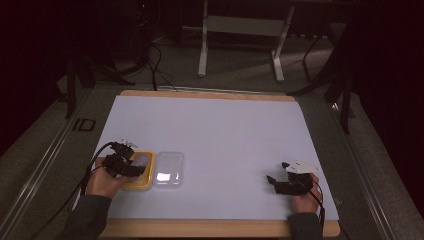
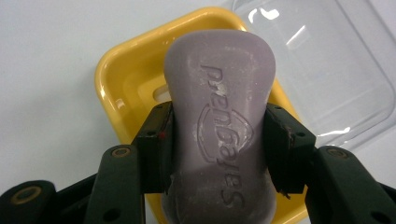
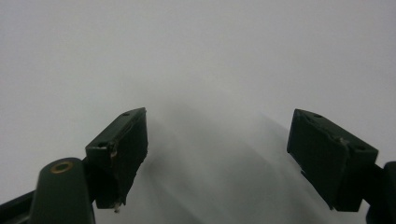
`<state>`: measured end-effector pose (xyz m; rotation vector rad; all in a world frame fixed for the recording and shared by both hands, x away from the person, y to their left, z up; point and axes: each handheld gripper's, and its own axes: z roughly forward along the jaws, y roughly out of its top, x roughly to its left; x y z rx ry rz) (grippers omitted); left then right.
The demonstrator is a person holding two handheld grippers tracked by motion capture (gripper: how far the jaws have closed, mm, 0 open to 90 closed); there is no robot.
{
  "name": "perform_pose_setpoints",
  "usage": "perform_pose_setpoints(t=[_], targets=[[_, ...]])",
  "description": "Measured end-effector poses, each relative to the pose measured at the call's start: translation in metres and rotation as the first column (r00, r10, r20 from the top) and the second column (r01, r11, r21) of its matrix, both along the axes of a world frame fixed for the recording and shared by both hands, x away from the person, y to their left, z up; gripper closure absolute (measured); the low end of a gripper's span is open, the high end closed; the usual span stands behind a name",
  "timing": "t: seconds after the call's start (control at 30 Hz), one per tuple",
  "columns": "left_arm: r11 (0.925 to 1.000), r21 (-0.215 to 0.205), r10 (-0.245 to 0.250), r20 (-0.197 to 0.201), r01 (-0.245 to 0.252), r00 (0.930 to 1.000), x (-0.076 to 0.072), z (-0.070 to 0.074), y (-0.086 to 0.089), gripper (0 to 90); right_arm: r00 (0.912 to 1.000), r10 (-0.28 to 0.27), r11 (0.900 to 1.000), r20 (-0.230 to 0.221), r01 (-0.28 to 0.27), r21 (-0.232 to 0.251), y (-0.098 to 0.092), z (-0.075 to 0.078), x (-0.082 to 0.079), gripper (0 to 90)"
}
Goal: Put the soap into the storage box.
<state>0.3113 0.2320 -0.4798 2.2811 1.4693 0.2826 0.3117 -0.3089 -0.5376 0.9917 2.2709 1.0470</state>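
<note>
Over the yellow dish point(image 2: 122, 88) sits the lilac soap point(image 2: 219, 116), stamped with an oval logo and the word "Safeguard", clamped at its sides by the left gripper point(image 2: 219, 154). Just beside the dish lies a clear lid point(image 2: 336, 70). Well apart from the dish, the right gripper point(image 3: 217, 154) rests with jaws wide over the white table point(image 3: 196, 56).

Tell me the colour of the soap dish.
Yellow; the soap dish shows best in the left gripper view.
</note>
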Motion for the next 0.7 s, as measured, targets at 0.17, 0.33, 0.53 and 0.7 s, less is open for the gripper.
perform_pose_setpoints(t=[0.17, 0.33, 0.53, 0.7], targets=[[0.9997, 0.024, 0.0, -0.012, 0.0, 0.9999, 0.003, -0.008, -0.003, 48.9, 1.0, 0.001, 1.0, 0.001, -0.001, -0.001, 0.0, 0.0, 0.0, 20.0], [0.9994, 0.033, 0.007, -0.018, -0.006, 0.9998, 0.007, -0.013, -0.005, 47.7, 1.0, 0.0, 1.0, -0.001, 0.0, -0.002, 0.0, 0.0, 0.0, 20.0], [1.0, -0.006, 0.003, -0.008, -0.003, 1.0, 0.007, -0.006, 0.001, 40.2, 1.0, 0.0, 1.0, -0.002, 0.0, -0.004, 0.001, 0.0, 0.0, 20.0], [0.9998, 0.001, -0.019, 0.021, 0.019, 0.9996, 0.004, 0.0, 0.001, 36.8, 1.0, 0.0, 1.0, -0.002, 0.0, -0.004, 0.001, 0.0, 0.0, 20.0]])
